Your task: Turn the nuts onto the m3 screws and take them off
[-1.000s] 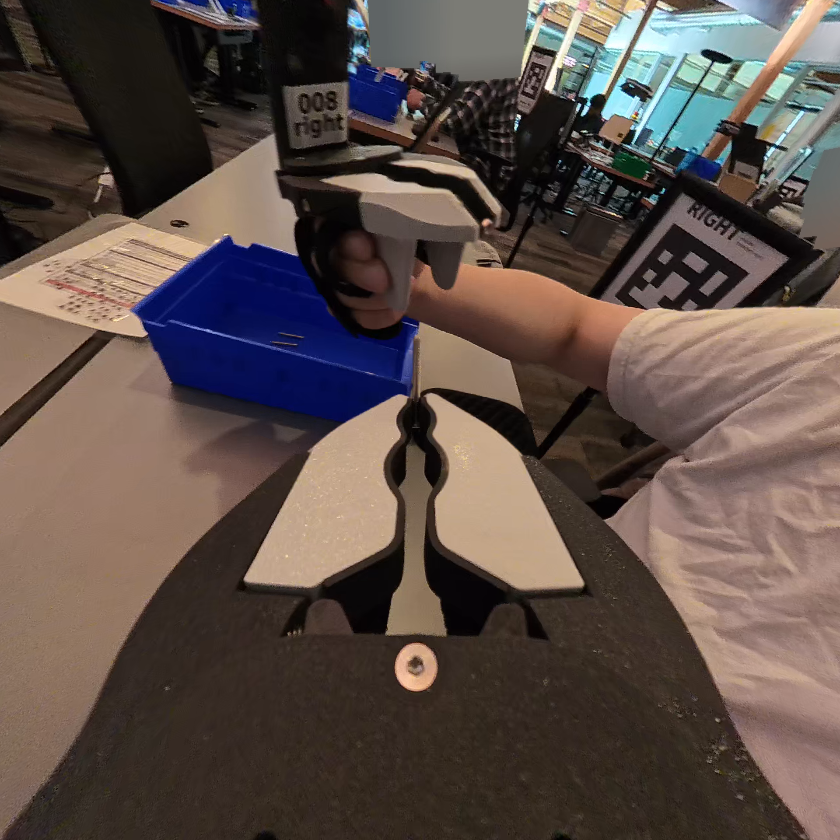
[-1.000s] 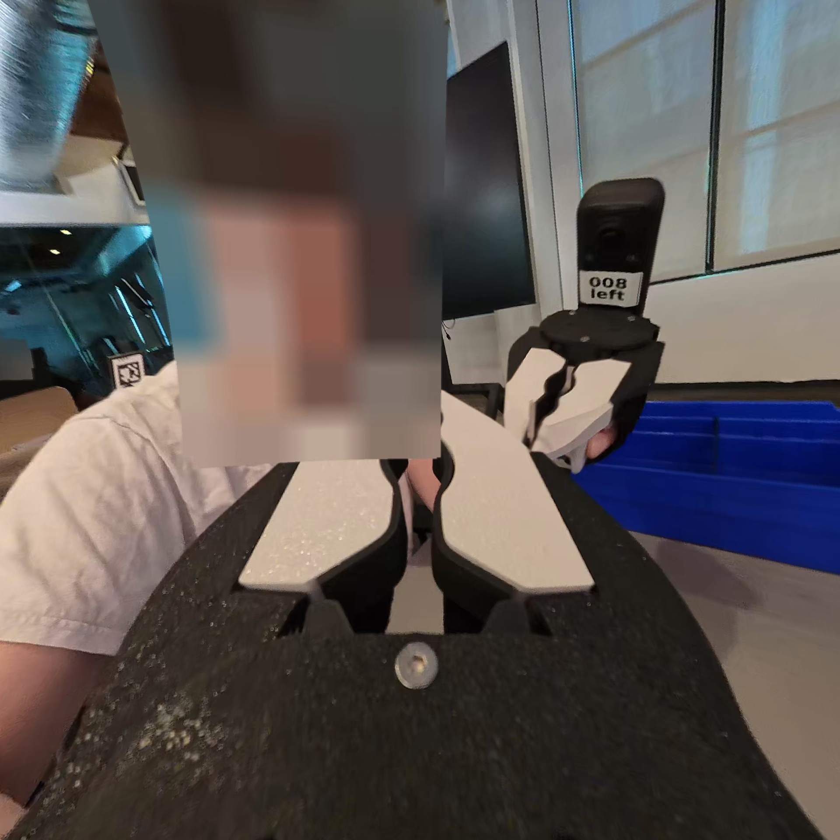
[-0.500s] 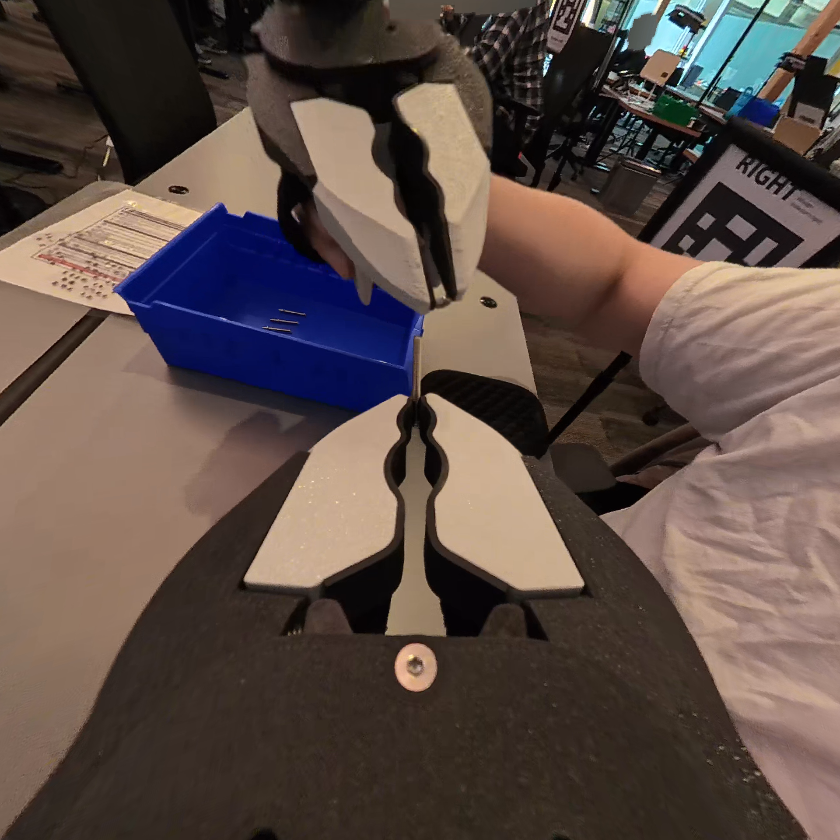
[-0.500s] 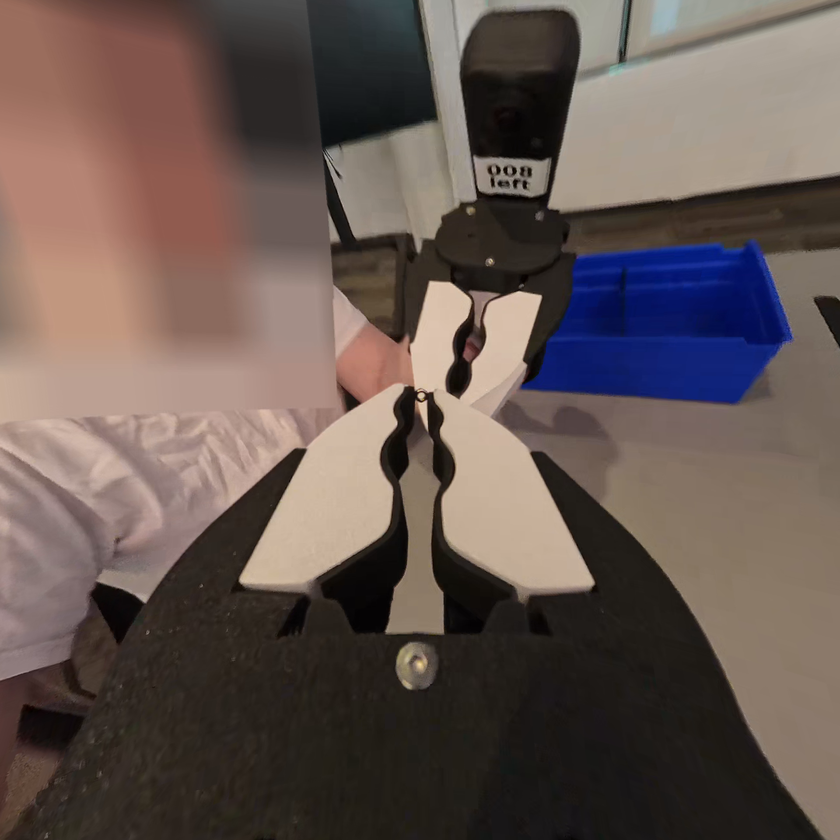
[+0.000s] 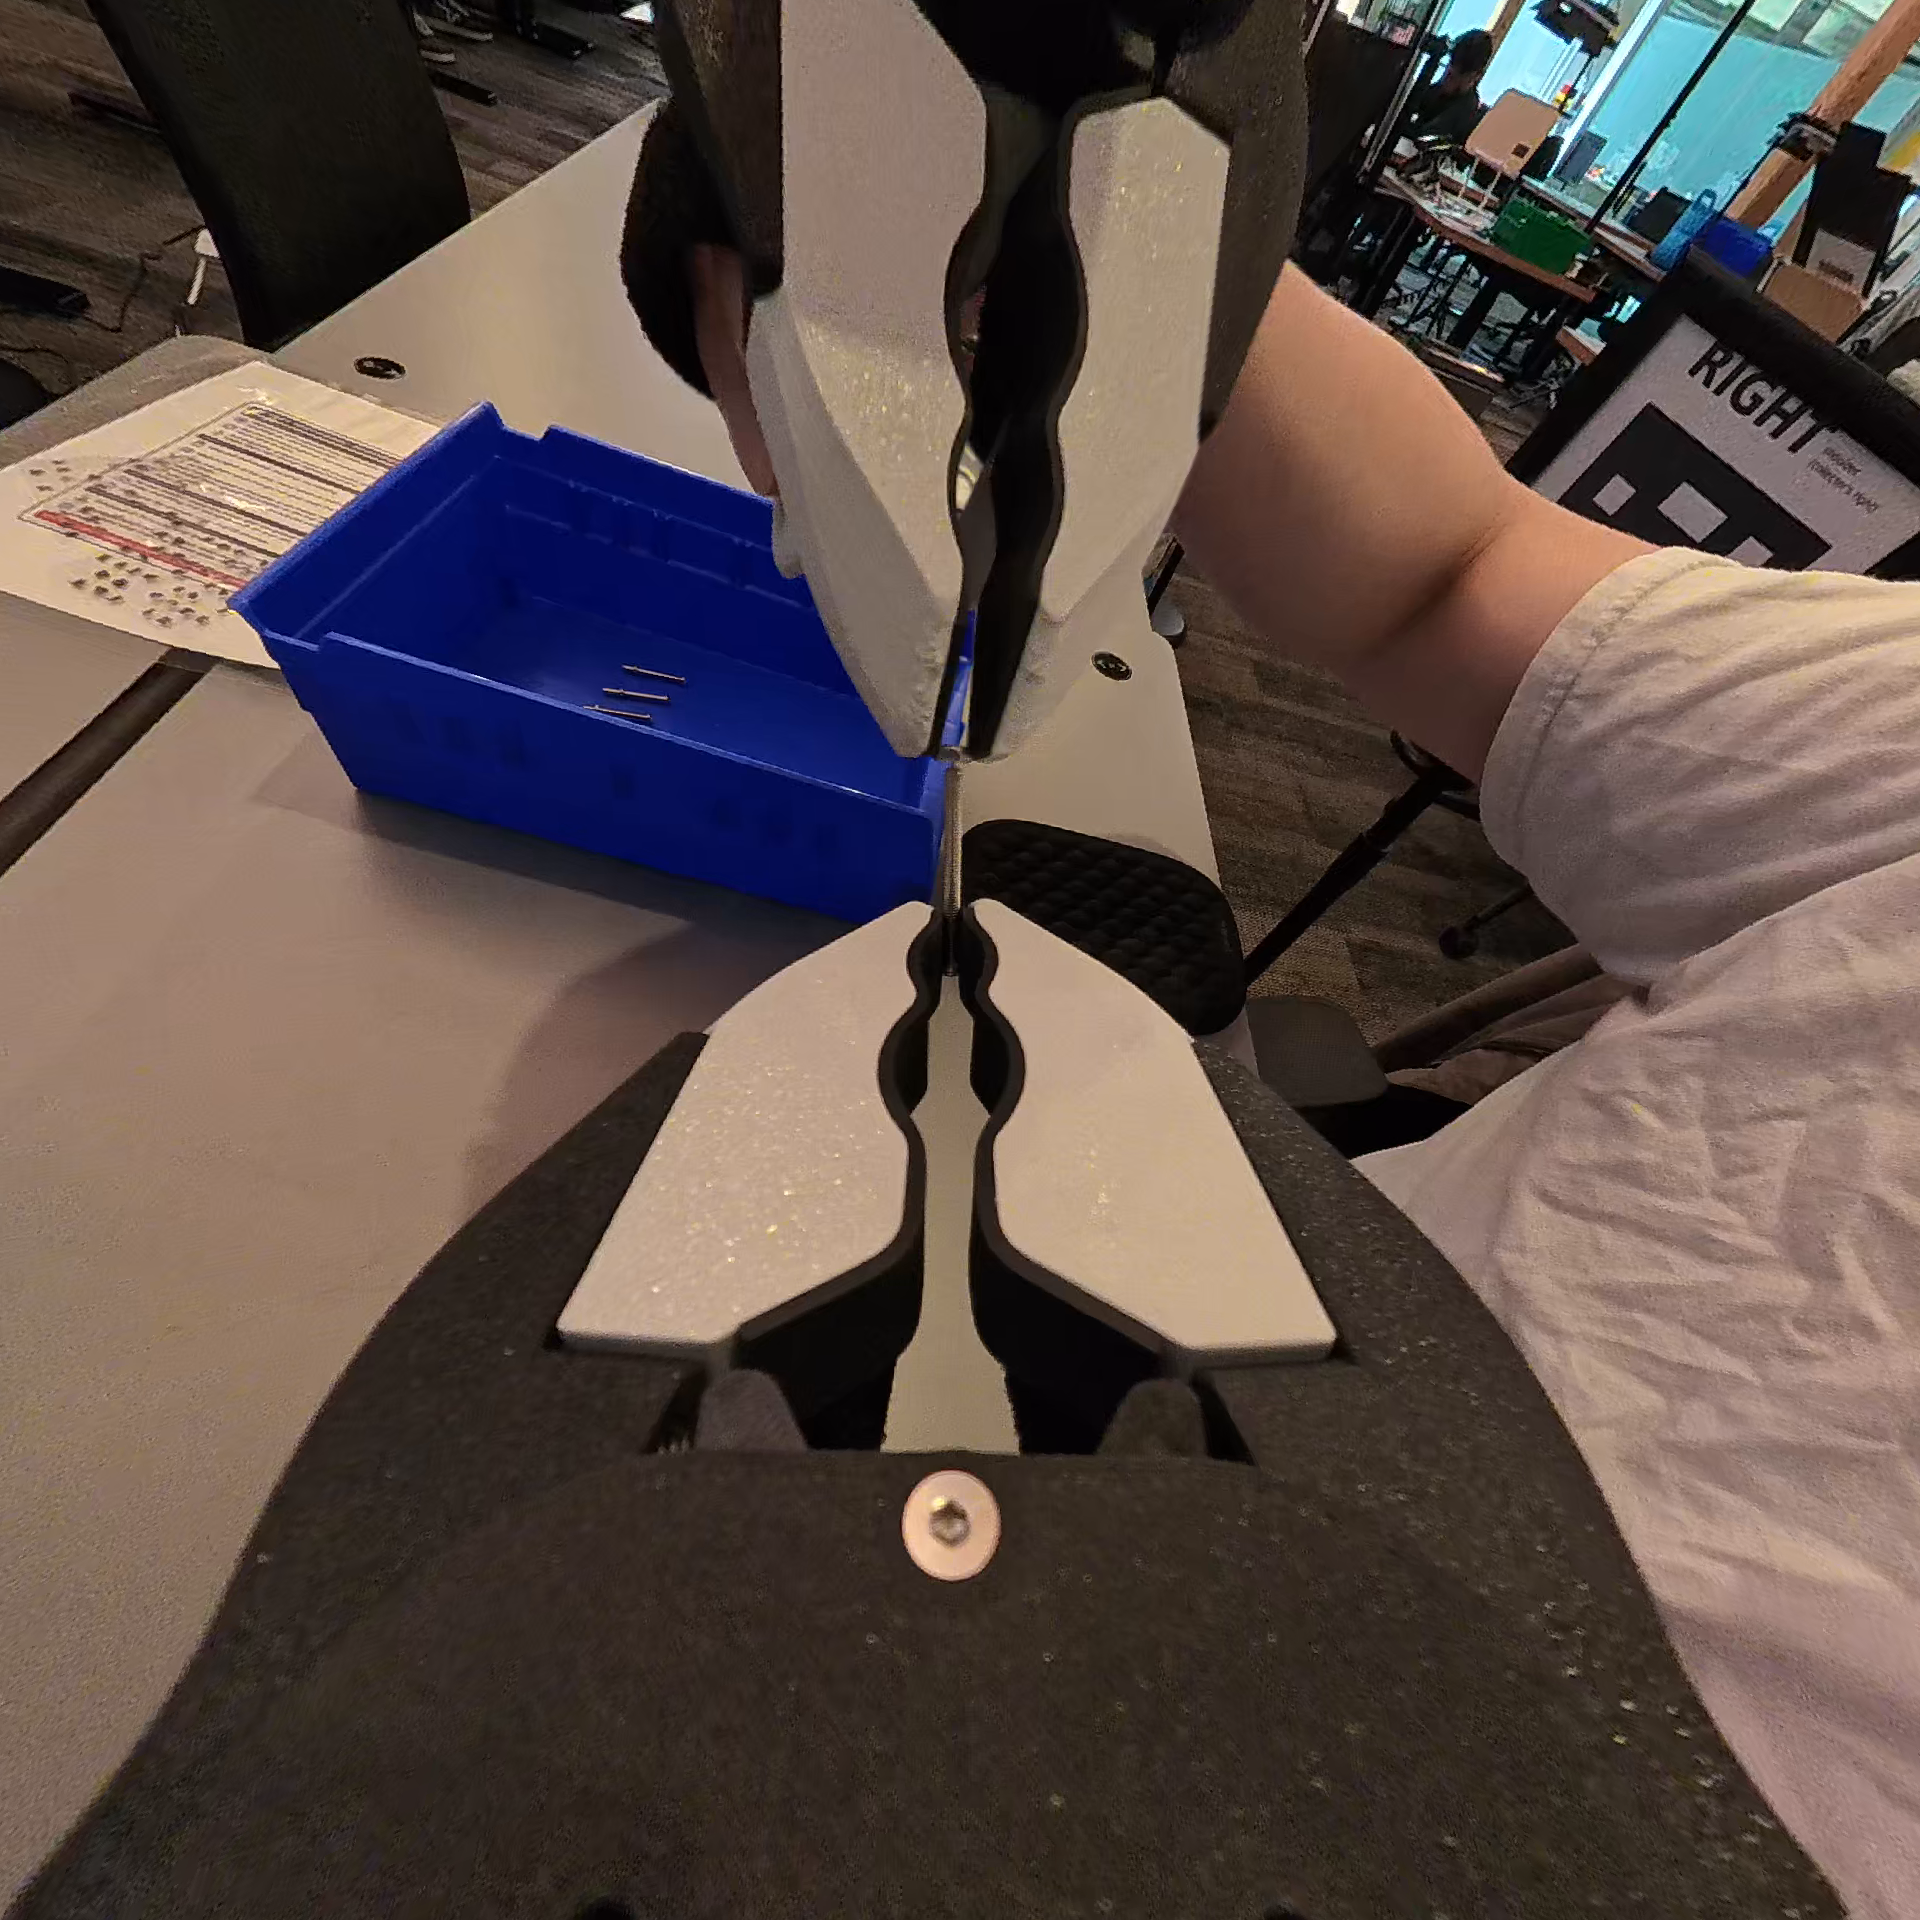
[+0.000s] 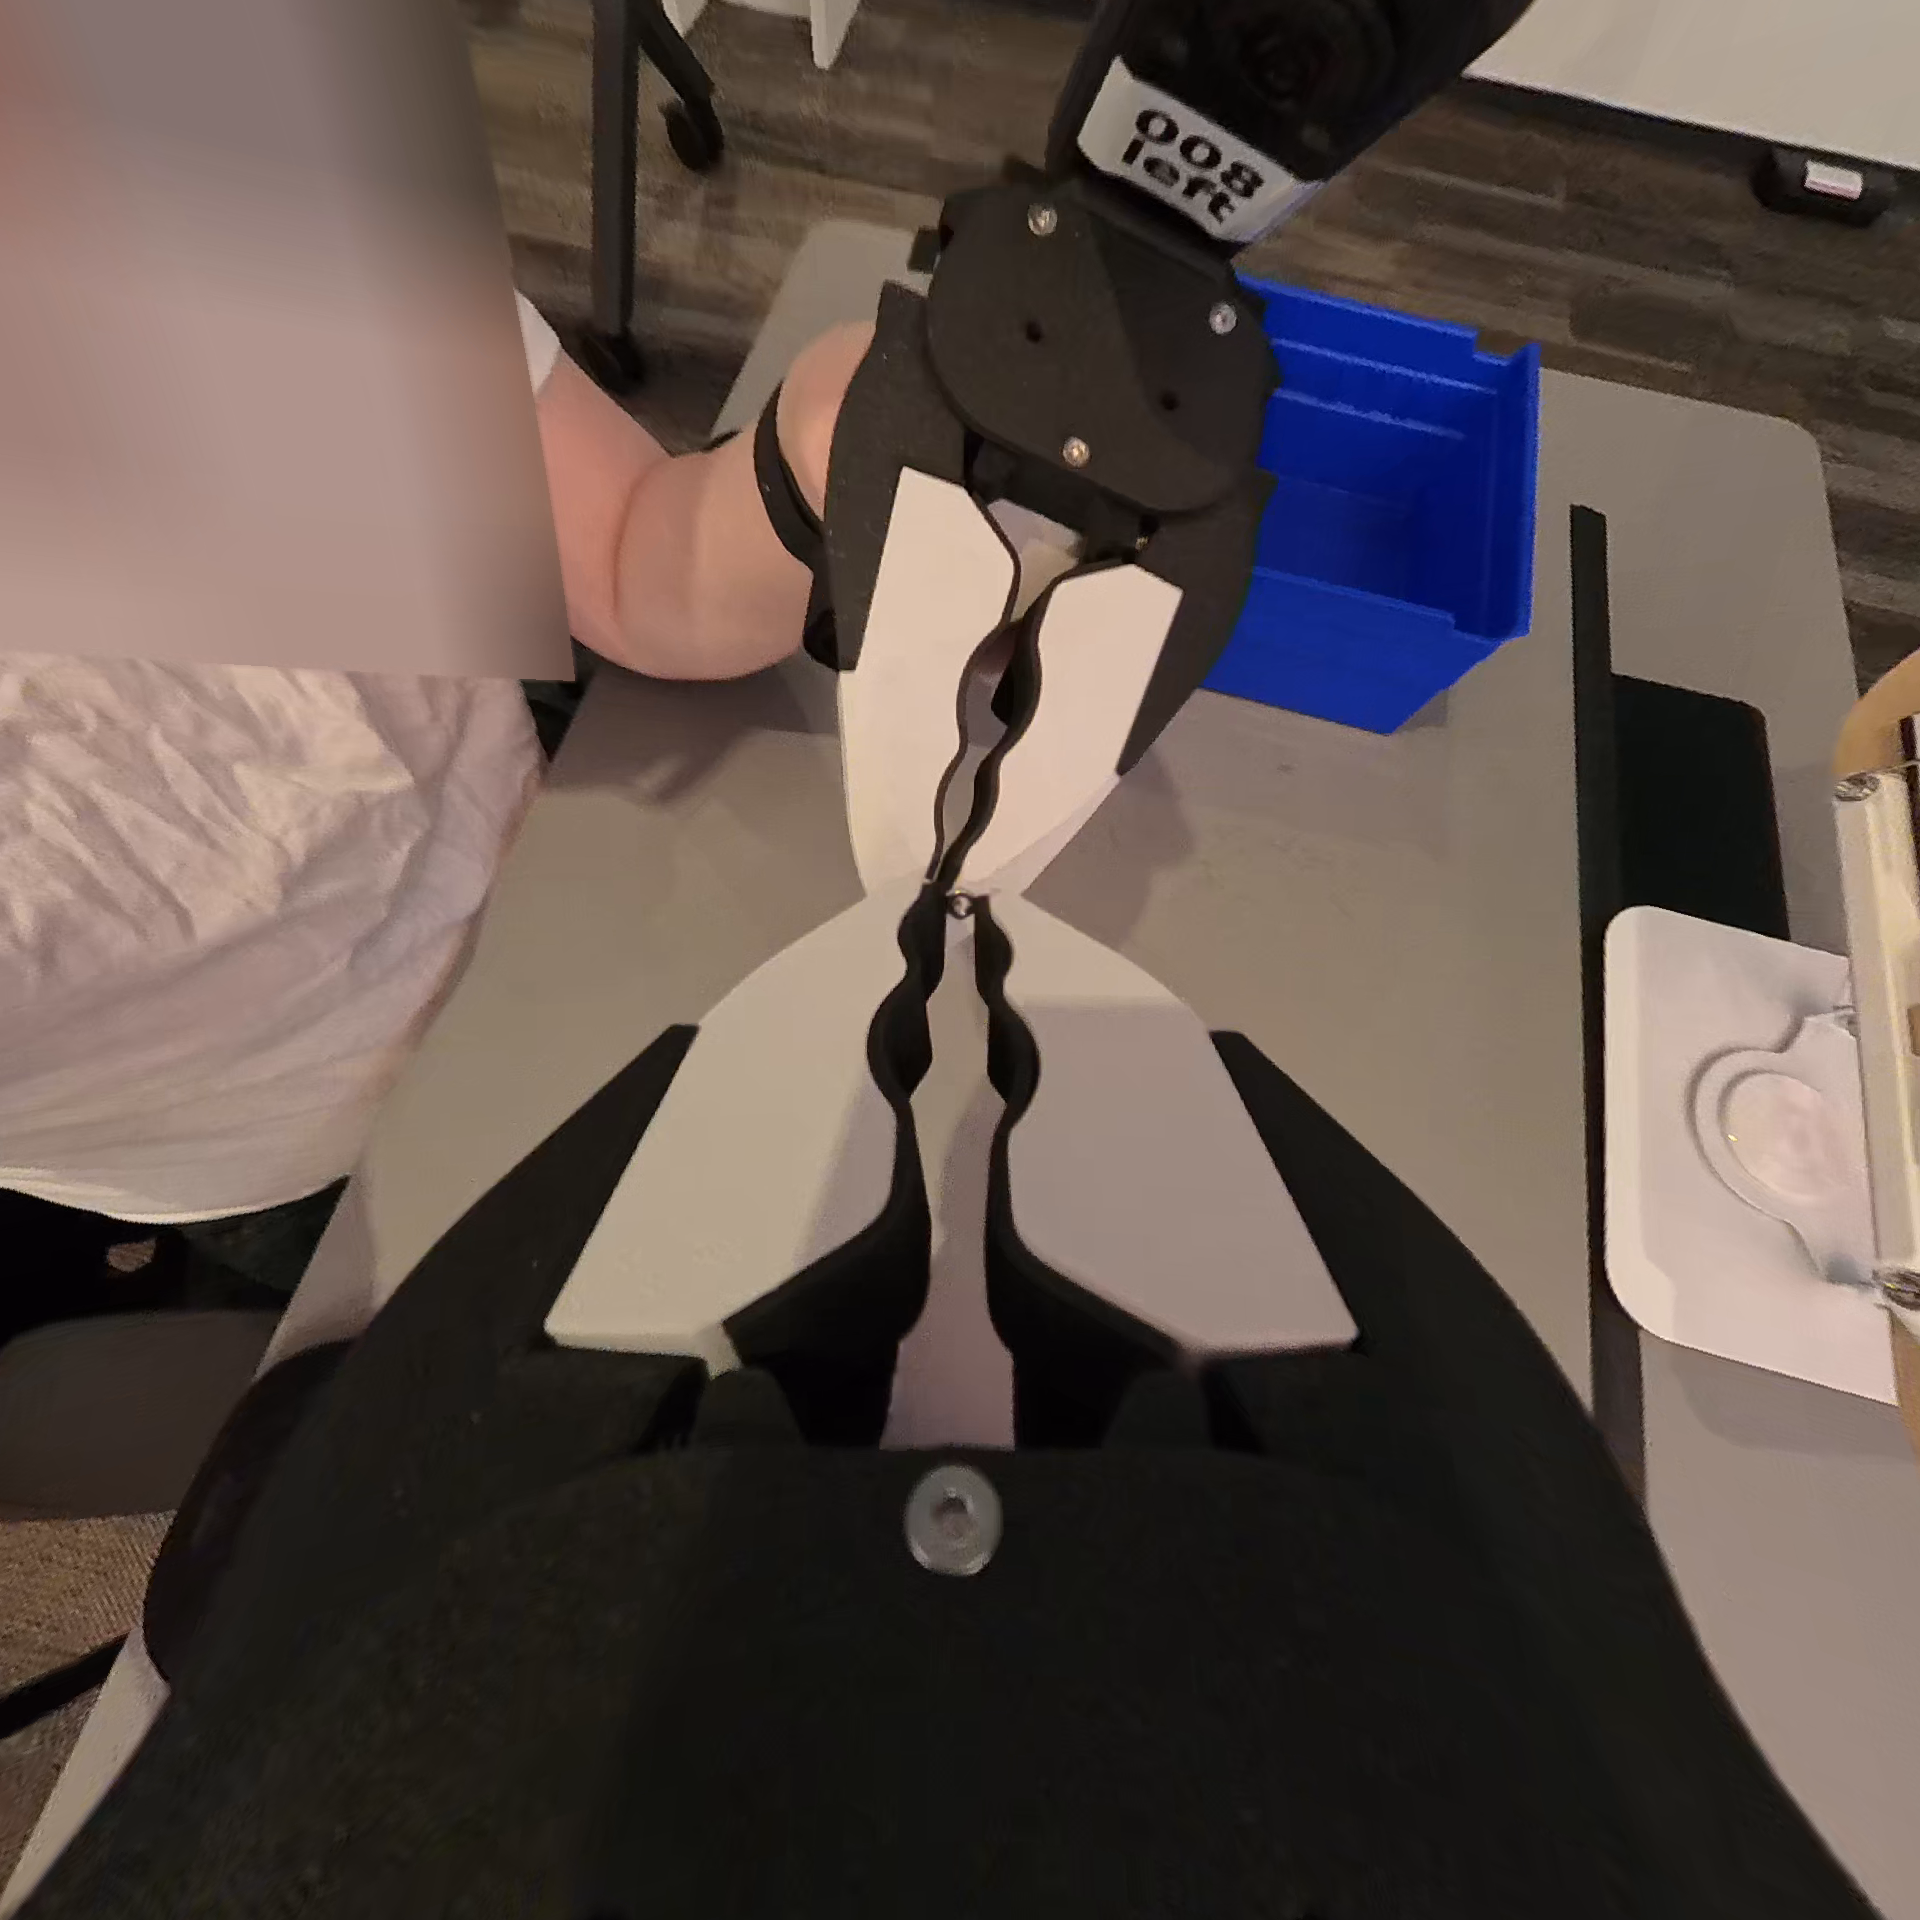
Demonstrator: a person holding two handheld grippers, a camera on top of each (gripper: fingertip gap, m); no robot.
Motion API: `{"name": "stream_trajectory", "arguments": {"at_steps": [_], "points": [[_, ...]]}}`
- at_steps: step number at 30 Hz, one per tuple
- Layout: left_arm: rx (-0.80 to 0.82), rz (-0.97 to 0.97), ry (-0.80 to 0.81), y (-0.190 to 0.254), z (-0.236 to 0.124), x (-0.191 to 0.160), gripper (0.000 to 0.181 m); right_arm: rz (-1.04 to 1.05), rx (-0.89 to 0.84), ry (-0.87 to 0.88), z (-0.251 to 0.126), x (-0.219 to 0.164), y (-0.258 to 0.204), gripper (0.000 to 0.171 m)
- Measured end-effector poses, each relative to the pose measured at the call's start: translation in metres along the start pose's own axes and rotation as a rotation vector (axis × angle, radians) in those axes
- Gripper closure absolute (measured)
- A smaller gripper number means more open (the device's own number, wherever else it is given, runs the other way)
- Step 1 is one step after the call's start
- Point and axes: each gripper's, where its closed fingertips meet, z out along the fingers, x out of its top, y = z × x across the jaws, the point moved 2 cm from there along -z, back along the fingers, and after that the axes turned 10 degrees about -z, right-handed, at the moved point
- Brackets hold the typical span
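Note:
My left gripper (image 5: 950, 914) is shut on a thin M3 screw (image 5: 949, 842) that sticks up out of its fingertips. My right gripper (image 5: 954, 750) comes down from above, tip to tip with the left, and is shut on a small dark nut (image 6: 961, 904) at the screw's top end. In the right wrist view my right gripper (image 6: 958, 909) meets the left gripper (image 6: 940, 878) over the grey table (image 6: 1351, 883). Three more screws (image 5: 636, 694) lie in the blue bin (image 5: 582, 665).
The blue bin also shows in the right wrist view (image 6: 1382, 540) behind the left gripper. A printed sheet (image 5: 177, 488) lies beyond it. A white tray (image 6: 1725, 1132) sits at the table's right. The person's arm (image 5: 1351, 488) and white shirt (image 5: 1662, 1039) fill the right side.
My right gripper has swung from upright beside the bin to pointing down, and its tips have come onto the top of the screw held by my left gripper.

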Motion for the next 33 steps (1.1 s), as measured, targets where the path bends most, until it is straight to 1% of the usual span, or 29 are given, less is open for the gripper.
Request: {"name": "stream_trajectory", "arguments": {"at_steps": [8, 15, 20, 23, 26, 31, 33], "points": [[-0.003, 0.001, -0.025, 0.0, 0.002, -0.003, 0.179, -0.009, 0.025, -0.047, 0.002, -0.003, -0.004, 0.166], [-0.031, 0.011, -0.117, 0.001, 0.011, -0.016, 0.18, -0.056, 0.108, -0.181, 0.009, -0.011, -0.014, 0.166], [-0.013, 0.044, -0.125, 0.001, 0.011, -0.017, 0.179, -0.017, 0.135, -0.23, 0.008, -0.014, -0.016, 0.166], [0.044, 0.055, -0.133, -0.004, 0.011, -0.017, 0.18, 0.018, 0.101, -0.26, 0.01, -0.017, -0.013, 0.166], [0.13, 0.075, -0.133, -0.015, 0.01, -0.017, 0.18, 0.131, 0.031, -0.274, 0.012, -0.021, -0.005, 0.166], [0.221, 0.079, -0.107, -0.025, 0.006, -0.012, 0.18, 0.393, -0.078, -0.223, 0.012, -0.024, 0.004, 0.166], [0.291, 0.097, -0.115, -0.03, 0.006, -0.012, 0.18, 0.513, -0.14, -0.219, 0.013, -0.027, 0.008, 0.166]]}}
